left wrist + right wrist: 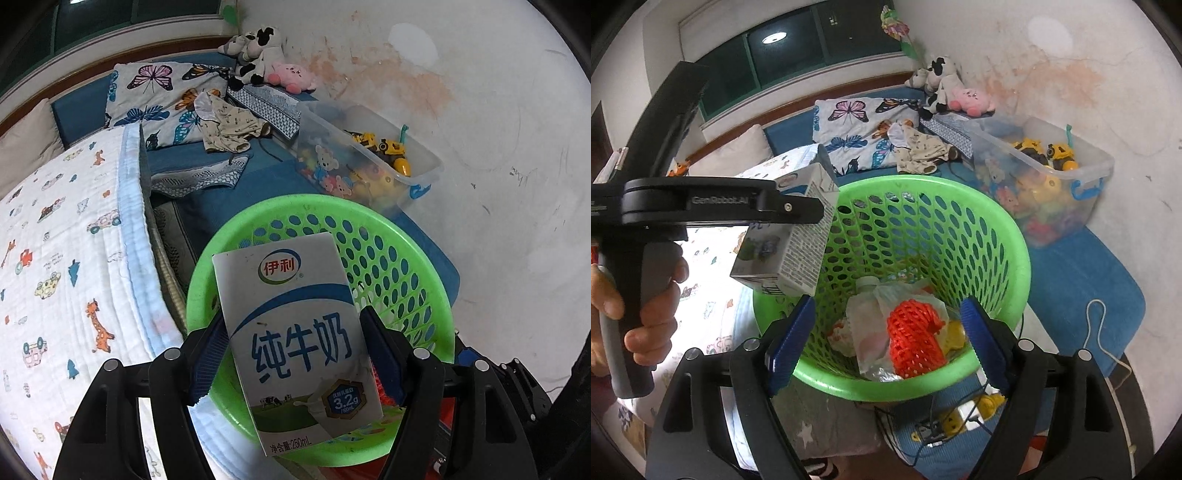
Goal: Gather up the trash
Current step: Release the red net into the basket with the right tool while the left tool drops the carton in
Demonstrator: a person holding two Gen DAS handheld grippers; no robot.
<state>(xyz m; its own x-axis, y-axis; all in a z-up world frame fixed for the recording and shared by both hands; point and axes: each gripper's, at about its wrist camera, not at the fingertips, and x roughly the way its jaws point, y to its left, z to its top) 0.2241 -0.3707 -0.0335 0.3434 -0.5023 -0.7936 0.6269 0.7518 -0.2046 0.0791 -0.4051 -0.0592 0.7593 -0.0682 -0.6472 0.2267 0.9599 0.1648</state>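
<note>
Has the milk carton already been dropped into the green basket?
No, the left gripper holds the milk carton between its fingers above the green basket.

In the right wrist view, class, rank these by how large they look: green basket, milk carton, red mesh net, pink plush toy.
1. green basket
2. milk carton, though it is nearer the camera, so it may look oversized
3. red mesh net
4. pink plush toy, far back, so true size is unsure

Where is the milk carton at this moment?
The milk carton is clamped in the left gripper, held above the near-left rim of the green basket; in the right wrist view it hangs at the left.
</note>
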